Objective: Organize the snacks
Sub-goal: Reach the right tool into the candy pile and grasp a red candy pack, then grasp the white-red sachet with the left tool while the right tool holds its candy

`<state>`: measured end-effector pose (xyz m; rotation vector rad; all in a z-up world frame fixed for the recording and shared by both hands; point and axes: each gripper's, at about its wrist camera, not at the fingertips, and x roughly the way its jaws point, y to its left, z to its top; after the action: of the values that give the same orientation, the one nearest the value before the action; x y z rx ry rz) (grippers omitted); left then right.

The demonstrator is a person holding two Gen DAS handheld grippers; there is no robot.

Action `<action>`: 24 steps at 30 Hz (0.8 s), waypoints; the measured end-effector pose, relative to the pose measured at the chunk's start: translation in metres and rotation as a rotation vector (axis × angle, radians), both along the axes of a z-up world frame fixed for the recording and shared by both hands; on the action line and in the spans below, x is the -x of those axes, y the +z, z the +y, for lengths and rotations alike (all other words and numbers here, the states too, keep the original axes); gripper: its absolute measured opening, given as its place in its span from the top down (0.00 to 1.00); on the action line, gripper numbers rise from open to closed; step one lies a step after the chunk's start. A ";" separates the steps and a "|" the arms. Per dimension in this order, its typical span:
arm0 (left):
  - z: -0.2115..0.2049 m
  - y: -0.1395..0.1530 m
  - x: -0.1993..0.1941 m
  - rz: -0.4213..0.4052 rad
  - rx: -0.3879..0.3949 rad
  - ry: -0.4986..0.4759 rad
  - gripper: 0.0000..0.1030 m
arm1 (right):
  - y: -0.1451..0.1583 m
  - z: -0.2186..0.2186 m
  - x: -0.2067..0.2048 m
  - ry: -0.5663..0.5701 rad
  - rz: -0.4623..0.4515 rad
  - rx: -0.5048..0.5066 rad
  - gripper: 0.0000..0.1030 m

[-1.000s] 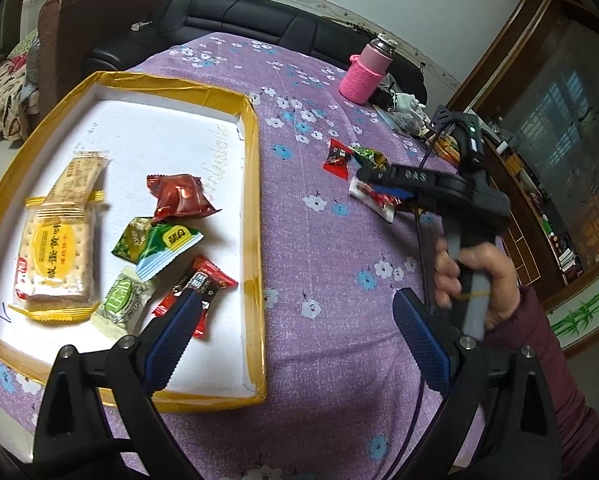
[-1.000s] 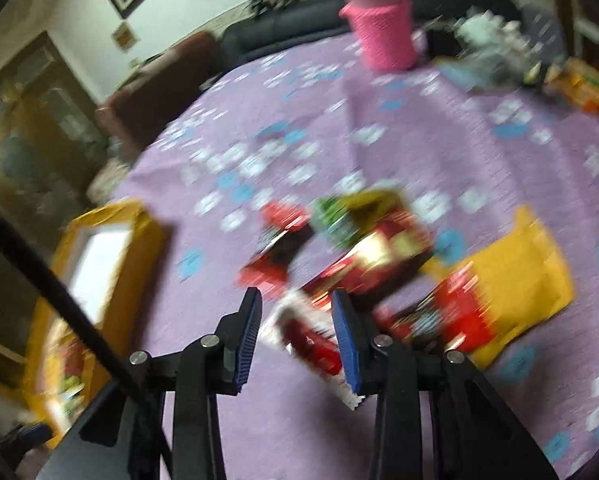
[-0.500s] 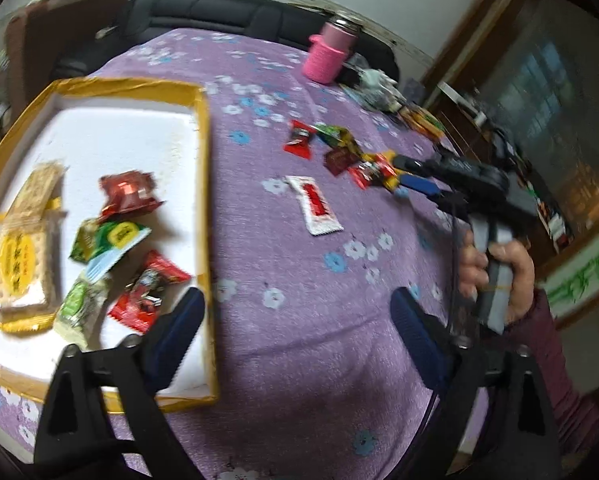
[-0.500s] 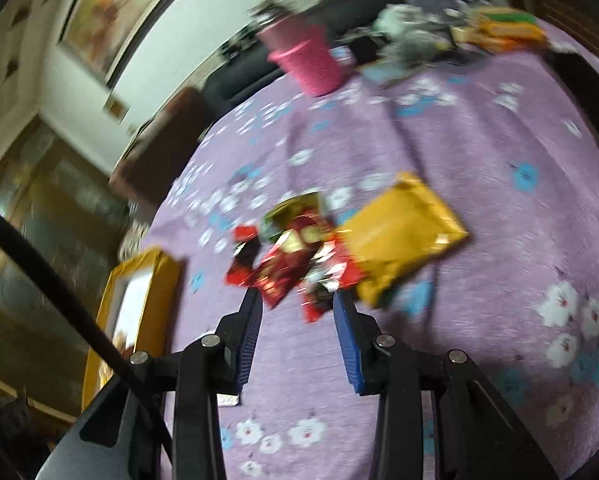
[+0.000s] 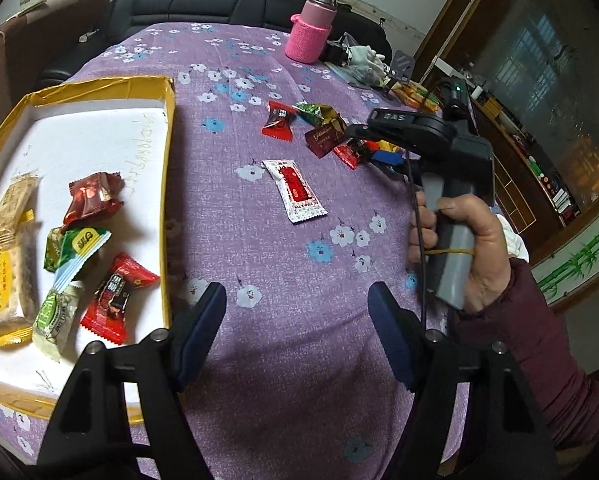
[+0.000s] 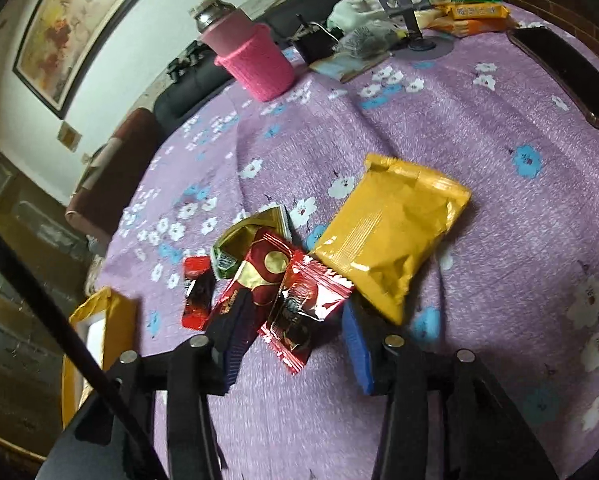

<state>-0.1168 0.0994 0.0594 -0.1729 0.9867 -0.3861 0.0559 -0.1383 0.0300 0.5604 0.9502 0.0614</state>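
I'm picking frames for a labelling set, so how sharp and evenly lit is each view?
Left wrist view: sharp, evenly lit, with strong fisheye bending; the print on the white sachet is legible. Right wrist view: dimmer, softer toward the edges, with glare on the red foil packet and the yellow bag.

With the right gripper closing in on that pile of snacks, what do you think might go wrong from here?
1. The right gripper straddles a red wrapper overlapping the dark red packet; it may pinch both.
2. The yellow bag touches the pile and could get dragged along.
3. The glossy wrapper might slip from the fingers.
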 end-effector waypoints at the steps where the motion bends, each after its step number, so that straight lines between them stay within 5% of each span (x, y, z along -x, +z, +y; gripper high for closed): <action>1: -0.001 0.000 -0.002 0.004 -0.001 0.001 0.29 | 0.001 0.002 0.001 -0.009 -0.011 0.021 0.53; 5: -0.003 -0.002 -0.012 0.018 -0.004 0.020 0.29 | 0.002 0.019 -0.004 0.011 -0.026 0.137 0.53; 7: -0.005 0.000 -0.017 0.013 -0.015 0.032 0.28 | 0.002 0.028 -0.006 0.043 -0.027 0.234 0.62; 8: -0.006 0.000 -0.020 0.011 -0.017 0.038 0.28 | 0.002 0.030 -0.006 0.054 -0.029 0.269 0.75; 10: -0.009 0.001 -0.025 0.012 -0.025 0.042 0.28 | 0.001 0.032 -0.005 0.082 -0.035 0.294 0.79; 20: -0.045 -0.016 -0.074 0.014 -0.205 0.059 0.24 | 0.017 0.008 0.027 0.081 -0.077 0.168 0.79; 24: -0.051 -0.034 -0.102 0.069 -0.189 0.077 0.23 | 0.012 0.006 0.027 0.078 -0.063 0.145 0.79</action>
<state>-0.0150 0.0488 0.0258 -0.0531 1.0755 -0.2162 0.0287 -0.1321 0.0424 0.3857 0.9067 0.0796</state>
